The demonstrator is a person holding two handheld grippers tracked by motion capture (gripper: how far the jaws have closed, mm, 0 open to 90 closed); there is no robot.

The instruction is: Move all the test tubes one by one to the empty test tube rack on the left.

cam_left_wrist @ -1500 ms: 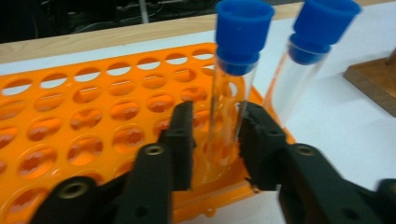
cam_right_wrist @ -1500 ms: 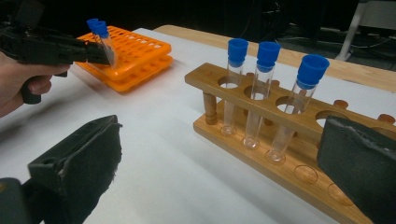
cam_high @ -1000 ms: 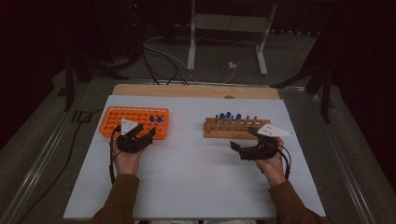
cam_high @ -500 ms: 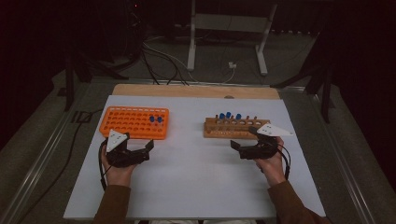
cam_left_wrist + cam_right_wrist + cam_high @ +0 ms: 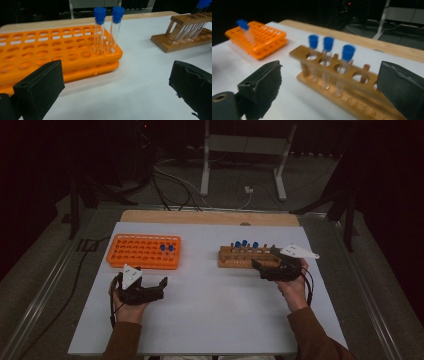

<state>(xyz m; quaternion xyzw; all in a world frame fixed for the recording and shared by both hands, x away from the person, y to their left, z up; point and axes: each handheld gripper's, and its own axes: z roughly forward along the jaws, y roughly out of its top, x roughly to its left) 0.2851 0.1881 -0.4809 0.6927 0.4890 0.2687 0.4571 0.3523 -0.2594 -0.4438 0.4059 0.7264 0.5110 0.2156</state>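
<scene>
Dark floor and cables surround the white table top (image 5: pixel 210 315) where I work. Farthest left lies the orange rack (image 5: pixel 143 251), with two blue-capped tubes (image 5: pixel 107 32) standing upright in neighbouring holes near its right end. My left gripper (image 5: pixel 162 285) hovers over bare white just in front of that rack, near its right corner; its jaws have just been opening and stand wide apart, released, with nothing between them. Across a stretch of bare table sits the wooden rack (image 5: pixel 245 257), holding three more blue-capped tubes (image 5: pixel 328 60) upright in a row. My right gripper (image 5: pixel 257 265) is right at that rack's near edge; its jaws have just been closing a little, yet they are spread either side of the wooden rack, pads off it and grasping nothing
</scene>
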